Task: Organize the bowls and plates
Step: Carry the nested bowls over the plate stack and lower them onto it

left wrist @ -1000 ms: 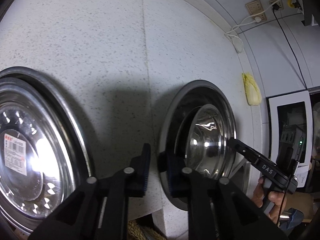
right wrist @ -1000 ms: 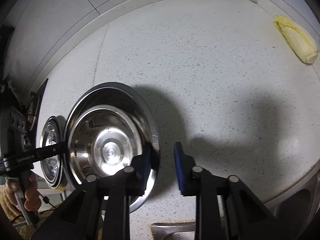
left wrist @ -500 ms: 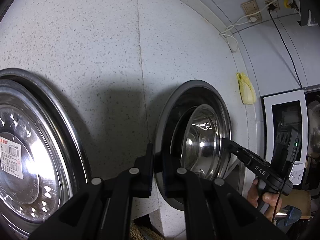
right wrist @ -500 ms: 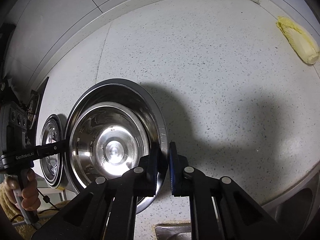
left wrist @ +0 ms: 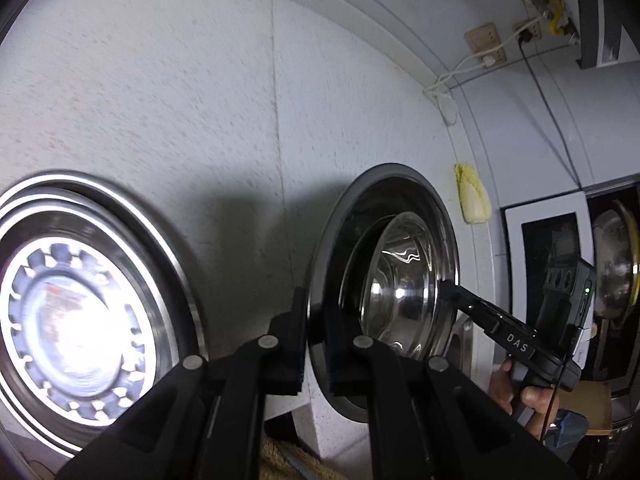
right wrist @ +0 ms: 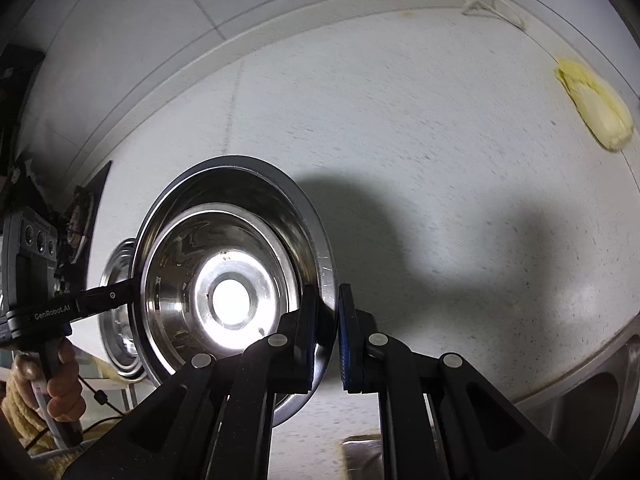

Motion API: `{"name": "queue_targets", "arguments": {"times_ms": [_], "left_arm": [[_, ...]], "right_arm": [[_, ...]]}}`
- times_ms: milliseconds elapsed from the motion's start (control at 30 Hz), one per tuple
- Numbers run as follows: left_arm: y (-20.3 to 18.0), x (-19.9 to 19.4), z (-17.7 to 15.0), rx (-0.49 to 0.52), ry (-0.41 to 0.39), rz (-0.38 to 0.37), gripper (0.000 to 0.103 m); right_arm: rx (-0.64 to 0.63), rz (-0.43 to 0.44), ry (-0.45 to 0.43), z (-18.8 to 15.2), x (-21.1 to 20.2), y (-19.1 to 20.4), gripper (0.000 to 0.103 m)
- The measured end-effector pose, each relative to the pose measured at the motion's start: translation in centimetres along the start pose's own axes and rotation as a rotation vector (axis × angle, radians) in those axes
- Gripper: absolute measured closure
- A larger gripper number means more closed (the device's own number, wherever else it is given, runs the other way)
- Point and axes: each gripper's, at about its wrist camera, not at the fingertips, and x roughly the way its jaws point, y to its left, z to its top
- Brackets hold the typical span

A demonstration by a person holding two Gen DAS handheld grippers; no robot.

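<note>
A yellowish cabbage [right wrist: 596, 114] lies at the speckled counter's [right wrist: 400, 128] far right edge by the wall, near a white cord [right wrist: 492, 4].

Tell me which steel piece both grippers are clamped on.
The large outer bowl, gripped at opposite rims by left gripper and right gripper. The smaller bowl nests inside it; the plate sits apart, ungripped.

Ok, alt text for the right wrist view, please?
The right tongs grip the near rim of a large stainless steel bowl with a smaller steel bowl nested inside; the left tongs hold its far rim. A yellow cloth lies far right on the speckled white countertop.
</note>
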Motion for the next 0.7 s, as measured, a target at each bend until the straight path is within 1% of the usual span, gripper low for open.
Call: {"name": "queue_targets", "arguments": {"times_ms": [133, 267, 433, 533, 700], "left_arm": [[1.9, -3.7, 0.4, -0.020, -0.041, -0.011, 0.097], [4.5, -7.4, 0.4, -0.053, -0.091, -0.012, 0.097], [8.7, -11.6, -0.5, -0.108, -0.133, 0.005, 0.097], [11.6, -13.3, -1.5, -0.140, -0.150, 0.033, 0.097], [15.6, -14.4, -2.8, -0.200, -0.151, 0.047, 0.097]], "right_arm": [[-0.031, 0.032, -0.003, 0.7, -0.4, 2.4, 0.094], [-0.083, 0.064, -0.006, 1.4, -0.4, 6.0, 0.094], [-0.152, 0.113, 0.007, 2.8, 0.2, 10.7, 0.094], [-0.190, 0.143, 0.044, 3.3, 1.8, 13.6, 0.094], [-0.221, 0.164, 0.110, 3.0, 4.2, 16.6, 0.094]]}}
